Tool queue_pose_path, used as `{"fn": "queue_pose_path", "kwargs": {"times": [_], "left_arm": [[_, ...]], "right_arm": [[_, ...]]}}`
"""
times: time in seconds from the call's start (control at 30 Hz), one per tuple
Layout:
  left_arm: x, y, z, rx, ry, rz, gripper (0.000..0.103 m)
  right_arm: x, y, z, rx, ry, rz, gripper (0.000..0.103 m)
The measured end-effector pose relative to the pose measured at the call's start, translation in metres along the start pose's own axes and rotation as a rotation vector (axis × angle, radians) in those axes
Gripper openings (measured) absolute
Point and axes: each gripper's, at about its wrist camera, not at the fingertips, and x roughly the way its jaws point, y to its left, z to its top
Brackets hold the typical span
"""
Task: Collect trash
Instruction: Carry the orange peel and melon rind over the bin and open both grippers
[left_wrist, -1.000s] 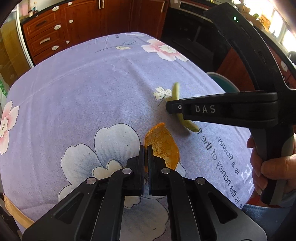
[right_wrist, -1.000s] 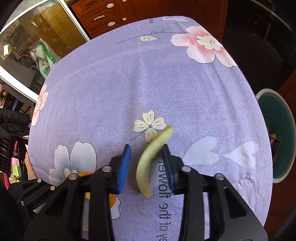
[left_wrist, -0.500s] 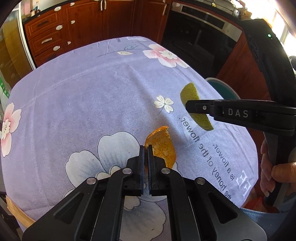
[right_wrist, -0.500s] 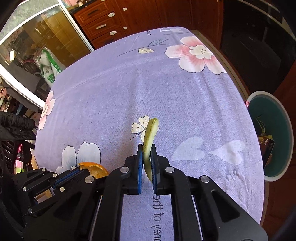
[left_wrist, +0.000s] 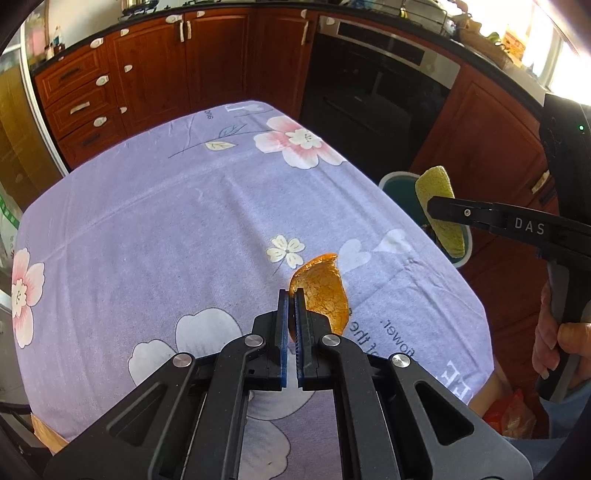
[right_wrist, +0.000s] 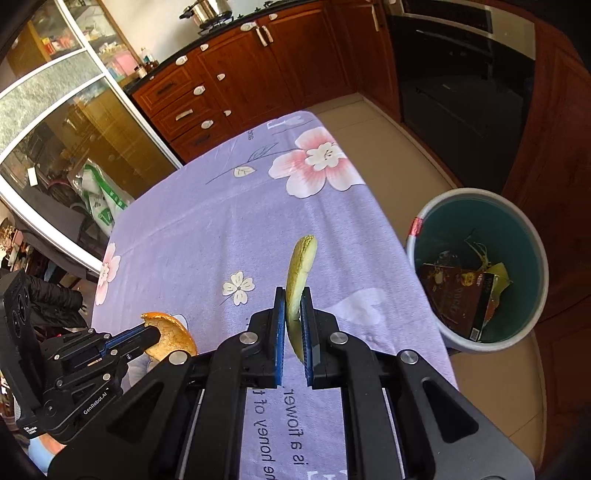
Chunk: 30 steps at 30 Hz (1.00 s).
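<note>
Peel fills both of your claws. Your left gripper (left_wrist: 290, 295) has its blue pads pinched together on the near edge of a curved orange piece of citrus peel (left_wrist: 322, 291), which stands just ahead of the tips, above the lilac flowered tablecloth (left_wrist: 147, 229). Your right gripper (right_wrist: 293, 295) is clamped on a long yellow-green strip of fruit peel (right_wrist: 300, 266), held upright between the pads with its upper end curling ahead of them. Off to the right of that claw and lower, on the floor beside the table, sits a round white-rimmed teal waste bin (right_wrist: 532, 236) with a dark wrapper (right_wrist: 454, 295) inside. Beyond the table's far end stand reddish wooden cabinets (right_wrist: 240, 77).
</note>
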Motion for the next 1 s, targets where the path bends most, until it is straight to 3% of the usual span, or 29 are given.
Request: {"fn": "queue_pose_path", "kwargs": {"times": [0.47,0.83,1.0], "left_arm": [[0.019,-0.093,0.046,0.192,0.017,-0.026,0.003],[0.045,-0.164,0.081,0.318,0.030,-0.053,0.003],[0.063,-0.186,0.097,0.329,0.041,-0.073,0.004]], "right_arm": [[-0.055,-0.099,-0.004,0.160,-0.118,-0.046,0.008],[-0.076,-0.164,-0.016,0.261,-0.144,-0.083,0.008],[-0.078,-0.183,-0.020,0.285,-0.137,-0.099,0.008]]}}
